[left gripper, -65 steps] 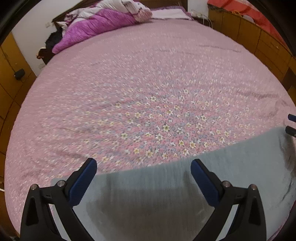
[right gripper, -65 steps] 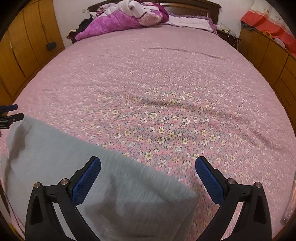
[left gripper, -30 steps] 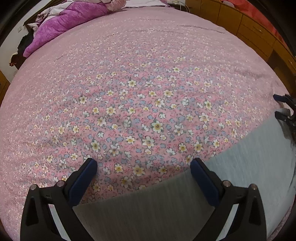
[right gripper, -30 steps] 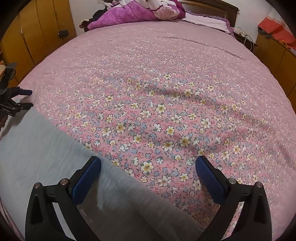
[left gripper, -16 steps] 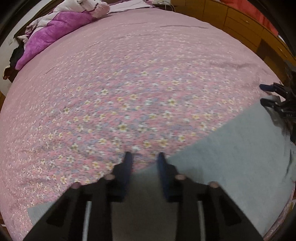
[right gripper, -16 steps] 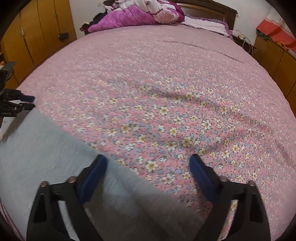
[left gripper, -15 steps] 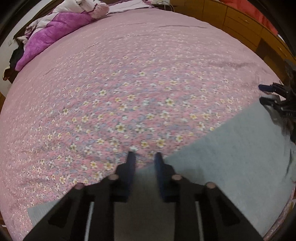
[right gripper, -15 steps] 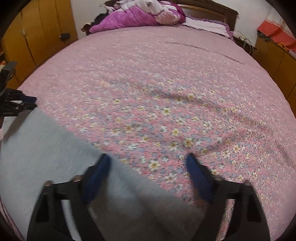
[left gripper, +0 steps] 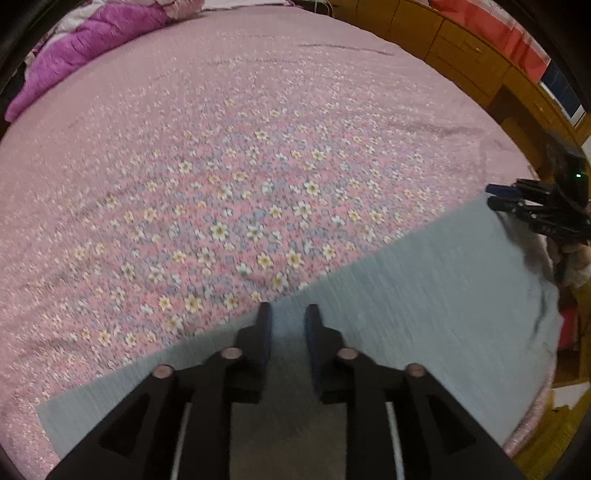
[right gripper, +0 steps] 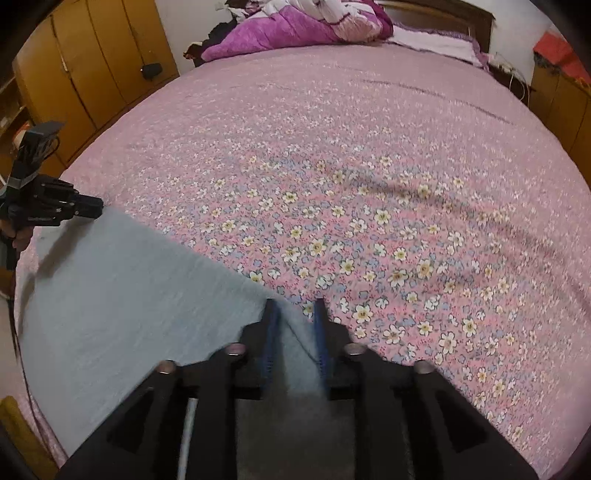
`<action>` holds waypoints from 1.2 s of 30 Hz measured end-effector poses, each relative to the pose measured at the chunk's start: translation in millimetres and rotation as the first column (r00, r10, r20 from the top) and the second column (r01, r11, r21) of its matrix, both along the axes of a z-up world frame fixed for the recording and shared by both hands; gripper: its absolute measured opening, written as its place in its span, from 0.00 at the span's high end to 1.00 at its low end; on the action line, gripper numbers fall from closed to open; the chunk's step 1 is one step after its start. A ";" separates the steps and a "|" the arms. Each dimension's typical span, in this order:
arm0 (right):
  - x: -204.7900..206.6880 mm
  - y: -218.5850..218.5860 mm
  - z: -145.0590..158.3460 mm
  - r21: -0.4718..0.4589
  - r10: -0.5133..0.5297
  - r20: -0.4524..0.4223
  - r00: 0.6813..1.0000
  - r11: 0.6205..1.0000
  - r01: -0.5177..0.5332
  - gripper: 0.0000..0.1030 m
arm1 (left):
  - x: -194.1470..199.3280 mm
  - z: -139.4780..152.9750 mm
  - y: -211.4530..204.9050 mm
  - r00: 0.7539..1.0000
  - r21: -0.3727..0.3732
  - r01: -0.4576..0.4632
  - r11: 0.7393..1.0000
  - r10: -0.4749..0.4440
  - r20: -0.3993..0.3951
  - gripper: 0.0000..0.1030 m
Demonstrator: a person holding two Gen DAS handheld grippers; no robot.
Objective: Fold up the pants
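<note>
The grey pants (left gripper: pixel 424 280) lie as a flat band across the near edge of the pink flowered bed; they also show in the right wrist view (right gripper: pixel 122 288). My left gripper (left gripper: pixel 287 317) is shut on the pants' far edge. My right gripper (right gripper: pixel 294 314) is shut on the pants' corner, with grey cloth bunched between the blue pads. Each gripper shows in the other's view: the right gripper (left gripper: pixel 496 195) at the right edge, the left gripper (right gripper: pixel 96 206) at the left edge.
The pink flowered bedsheet (right gripper: pixel 369 184) stretches far ahead. A purple quilt (right gripper: pixel 295 29) is heaped at the headboard. Wooden wardrobes (right gripper: pixel 85 74) stand along the left side, and wooden cabinets (left gripper: pixel 461 51) along the right.
Both grippers went from wide open to shut on the far edge of the pants. Both have lifted slightly, showing more of the bed.
</note>
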State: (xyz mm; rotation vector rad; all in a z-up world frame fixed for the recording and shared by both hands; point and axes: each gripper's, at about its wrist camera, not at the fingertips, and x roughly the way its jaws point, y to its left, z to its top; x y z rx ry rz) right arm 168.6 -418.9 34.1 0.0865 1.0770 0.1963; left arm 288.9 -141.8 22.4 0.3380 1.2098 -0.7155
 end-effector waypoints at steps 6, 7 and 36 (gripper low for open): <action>3.2 7.3 0.0 -0.012 0.180 -0.059 0.982 0.983 -0.181 0.45 | -4.8 -7.9 -20.5 0.985 0.070 0.172 0.983 -0.173 0.010 0.53; 4.6 10.3 -0.9 -0.035 0.204 -0.067 0.977 0.978 -0.207 0.45 | -4.9 -9.8 -25.7 0.979 0.092 0.199 0.976 -0.202 0.024 0.50; -68.1 35.9 87.1 -0.002 0.109 0.147 0.983 0.994 -0.109 1.00 | -130.2 84.6 23.0 0.945 0.001 -0.026 1.000 0.024 0.328 0.96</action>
